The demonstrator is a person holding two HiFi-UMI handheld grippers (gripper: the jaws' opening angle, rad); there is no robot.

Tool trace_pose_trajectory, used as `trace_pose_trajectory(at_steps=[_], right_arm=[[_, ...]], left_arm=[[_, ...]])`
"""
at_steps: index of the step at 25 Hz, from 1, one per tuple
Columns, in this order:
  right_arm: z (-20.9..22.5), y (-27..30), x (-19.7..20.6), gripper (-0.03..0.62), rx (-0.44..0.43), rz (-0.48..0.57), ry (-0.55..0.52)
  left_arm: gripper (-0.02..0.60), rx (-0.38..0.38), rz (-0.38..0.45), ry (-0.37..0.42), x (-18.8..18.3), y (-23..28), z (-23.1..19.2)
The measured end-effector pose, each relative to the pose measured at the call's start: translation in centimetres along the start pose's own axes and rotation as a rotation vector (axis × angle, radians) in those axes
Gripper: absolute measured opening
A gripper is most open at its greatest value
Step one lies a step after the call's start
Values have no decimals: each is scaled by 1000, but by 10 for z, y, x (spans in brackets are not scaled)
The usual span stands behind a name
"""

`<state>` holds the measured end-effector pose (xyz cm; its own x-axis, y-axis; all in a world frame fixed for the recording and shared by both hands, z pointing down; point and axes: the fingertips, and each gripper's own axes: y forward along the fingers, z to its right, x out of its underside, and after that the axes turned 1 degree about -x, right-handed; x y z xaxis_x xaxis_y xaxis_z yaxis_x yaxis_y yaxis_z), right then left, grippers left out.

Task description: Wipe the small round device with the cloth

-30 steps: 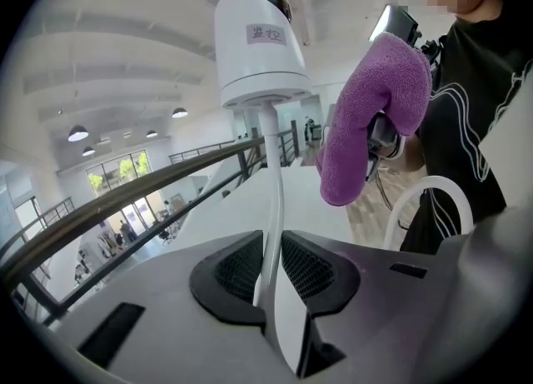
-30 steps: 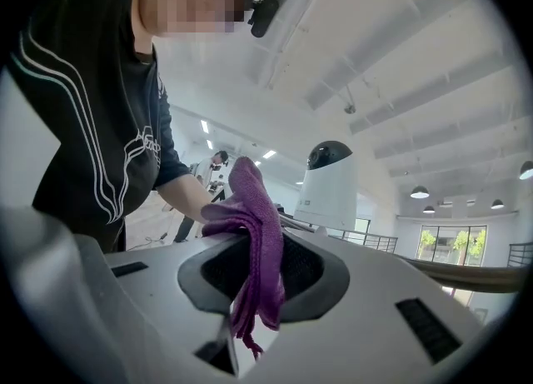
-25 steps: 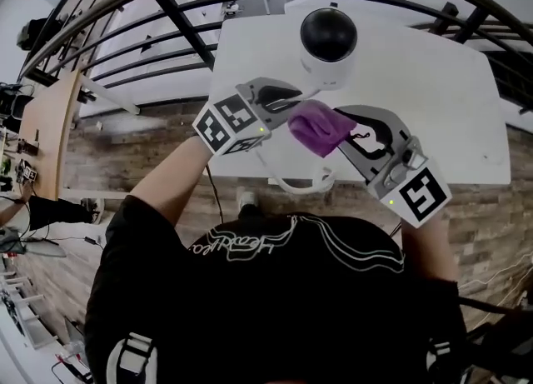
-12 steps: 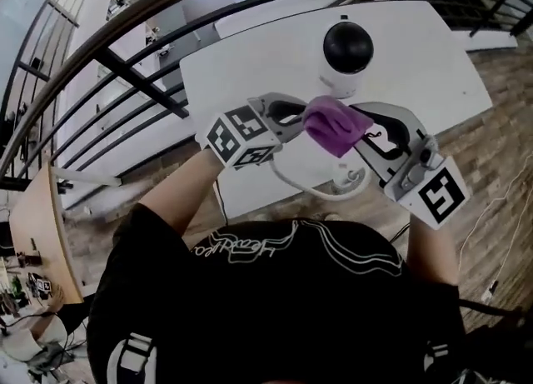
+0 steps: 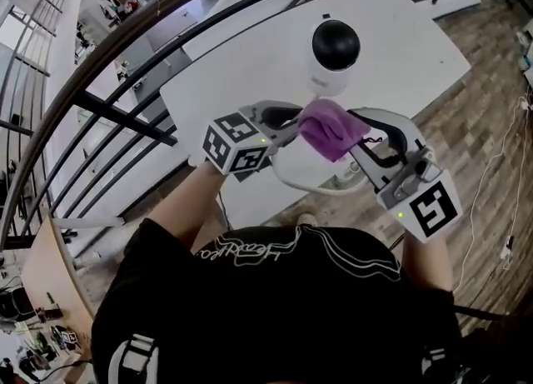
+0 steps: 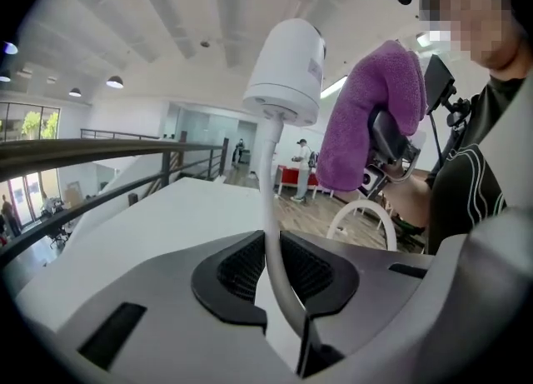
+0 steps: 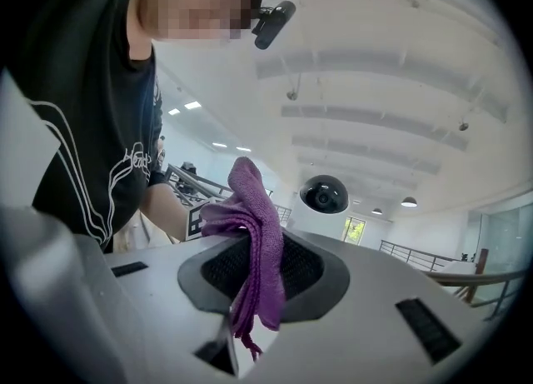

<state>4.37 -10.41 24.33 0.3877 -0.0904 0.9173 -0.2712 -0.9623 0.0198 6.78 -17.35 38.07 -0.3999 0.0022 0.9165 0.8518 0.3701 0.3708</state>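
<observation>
Left gripper (image 6: 275, 270), jaws just closing, is pinching only the cable (image 6: 268, 174), the small round device (image 5: 333, 56) riding above the table (image 5: 250, 66). Right gripper (image 7: 250, 270) is clamping the cloth (image 5: 331, 128). I'm expecting wiping pressure to be swinging the device loose.

Bright, even, mostly overhead light. Ceiling lamps (image 6: 115, 82) glow up-left of left gripper (image 6: 273, 251); window (image 7: 354, 228) flares beyond right gripper (image 7: 262, 267). Shadows faint. Heavy fisheye bend, black vignette corners. Jaw bodies nearest lens soft.
</observation>
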Motion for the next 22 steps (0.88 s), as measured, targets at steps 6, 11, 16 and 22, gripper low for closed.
trace_pose_trajectory(at_steps=[6,11,16,22], right_arm=[[2,6,-3,72,115,-40,16],[1,18,-6,72,296,-89,26],[-3,22,-8,72,524,-137,33],[-6,22,-22,72,765,-207,-16]], left_arm=[[66,73,-17,2,4,0,1],[67,160,0,-62,5,-3,-2],[74,225,22,-70,7,-3,-3],[80,304,25,-77,6,1,-3]])
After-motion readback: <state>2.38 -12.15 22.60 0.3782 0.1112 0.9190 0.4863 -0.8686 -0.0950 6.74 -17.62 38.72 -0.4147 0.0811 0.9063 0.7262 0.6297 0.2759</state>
